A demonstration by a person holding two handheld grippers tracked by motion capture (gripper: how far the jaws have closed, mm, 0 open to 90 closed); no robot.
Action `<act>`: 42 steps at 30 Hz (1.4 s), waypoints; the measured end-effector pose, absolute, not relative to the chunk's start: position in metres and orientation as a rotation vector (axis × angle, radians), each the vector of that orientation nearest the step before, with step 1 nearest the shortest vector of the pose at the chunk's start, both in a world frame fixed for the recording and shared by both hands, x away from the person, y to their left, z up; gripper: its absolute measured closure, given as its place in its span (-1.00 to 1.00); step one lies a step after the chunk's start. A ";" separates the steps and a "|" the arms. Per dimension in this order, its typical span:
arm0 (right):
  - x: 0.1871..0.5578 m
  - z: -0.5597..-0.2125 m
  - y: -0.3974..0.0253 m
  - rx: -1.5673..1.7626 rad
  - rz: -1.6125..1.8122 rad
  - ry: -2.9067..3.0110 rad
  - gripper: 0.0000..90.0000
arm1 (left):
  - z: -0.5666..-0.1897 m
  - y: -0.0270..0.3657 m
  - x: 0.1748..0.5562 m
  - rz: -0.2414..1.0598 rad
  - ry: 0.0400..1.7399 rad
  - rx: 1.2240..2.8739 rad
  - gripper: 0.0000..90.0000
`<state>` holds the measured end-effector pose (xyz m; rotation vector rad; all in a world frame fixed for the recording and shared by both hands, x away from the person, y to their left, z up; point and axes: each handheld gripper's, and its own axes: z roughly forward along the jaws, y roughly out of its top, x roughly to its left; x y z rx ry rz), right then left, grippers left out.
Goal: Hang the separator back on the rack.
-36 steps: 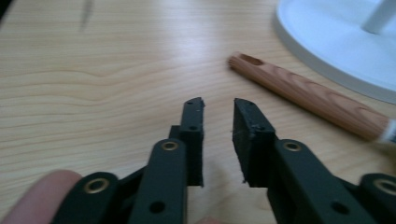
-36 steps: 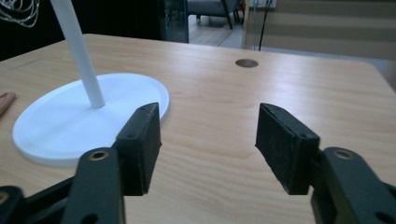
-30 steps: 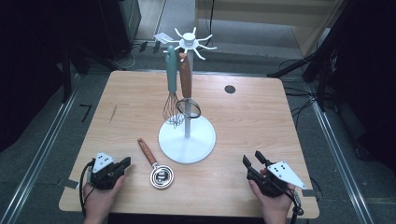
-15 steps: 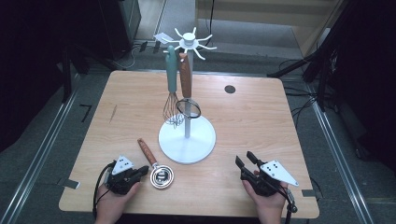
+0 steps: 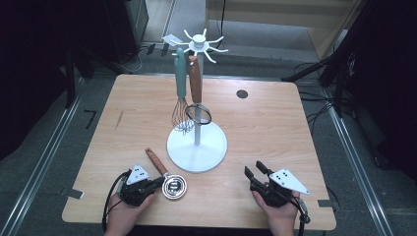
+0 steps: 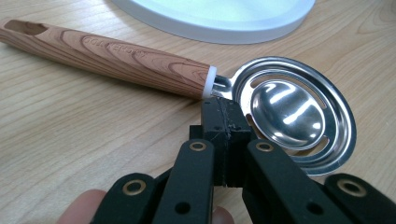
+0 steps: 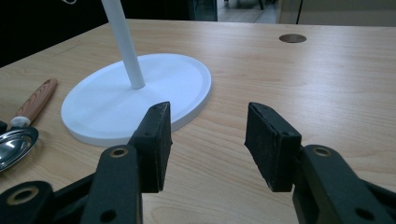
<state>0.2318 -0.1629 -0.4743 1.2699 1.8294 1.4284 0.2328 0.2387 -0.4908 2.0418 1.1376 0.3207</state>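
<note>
A metal egg separator (image 5: 173, 187) with a wooden handle (image 6: 116, 58) lies flat on the table, in front of the white stand base (image 5: 196, 147). My left gripper (image 5: 158, 181) is shut, its jaws pressed together with nothing between them. Their tip (image 6: 224, 112) sits right at the neck where the handle meets the slotted bowl (image 6: 294, 116). My right gripper (image 5: 255, 169) rests open near the front right edge. In its own view the right gripper (image 7: 208, 140) faces the stand base (image 7: 135, 102) and holds nothing.
On the stand's hooks hang a teal-handled whisk (image 5: 180, 73) and a wooden-handled utensil (image 5: 195, 81) ending in a ring. A round cable hole (image 5: 241, 94) sits at the table's far side. Bare wood lies left and right of the stand.
My left gripper has slid right along the front edge to the egg separator's neck. The right gripper has shifted slightly left and stayed open.
</note>
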 end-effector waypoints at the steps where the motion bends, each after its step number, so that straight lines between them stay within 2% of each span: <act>1: 0.231 -0.474 -0.162 1.275 1.427 1.835 0.16 | -0.491 0.238 0.232 0.321 1.134 2.045 1.00; 9: 0.230 -0.474 -0.157 1.249 1.452 1.852 0.13 | -0.491 0.227 0.229 0.300 1.107 2.059 1.00; 18: 0.226 -0.474 -0.138 1.210 1.489 1.918 0.25 | -0.492 0.212 0.225 0.276 1.090 2.069 1.00; 22: 0.225 -0.476 -0.121 1.179 1.516 1.988 0.42 | -0.492 0.207 0.223 0.271 1.082 2.073 1.00; 31: 0.222 -0.483 -0.073 1.085 1.544 2.200 0.99 | -0.492 0.203 0.222 0.265 1.077 2.075 1.00; 42: 0.220 -0.501 -0.034 1.015 1.418 2.444 1.00 | -0.492 0.198 0.221 0.249 1.065 2.079 1.00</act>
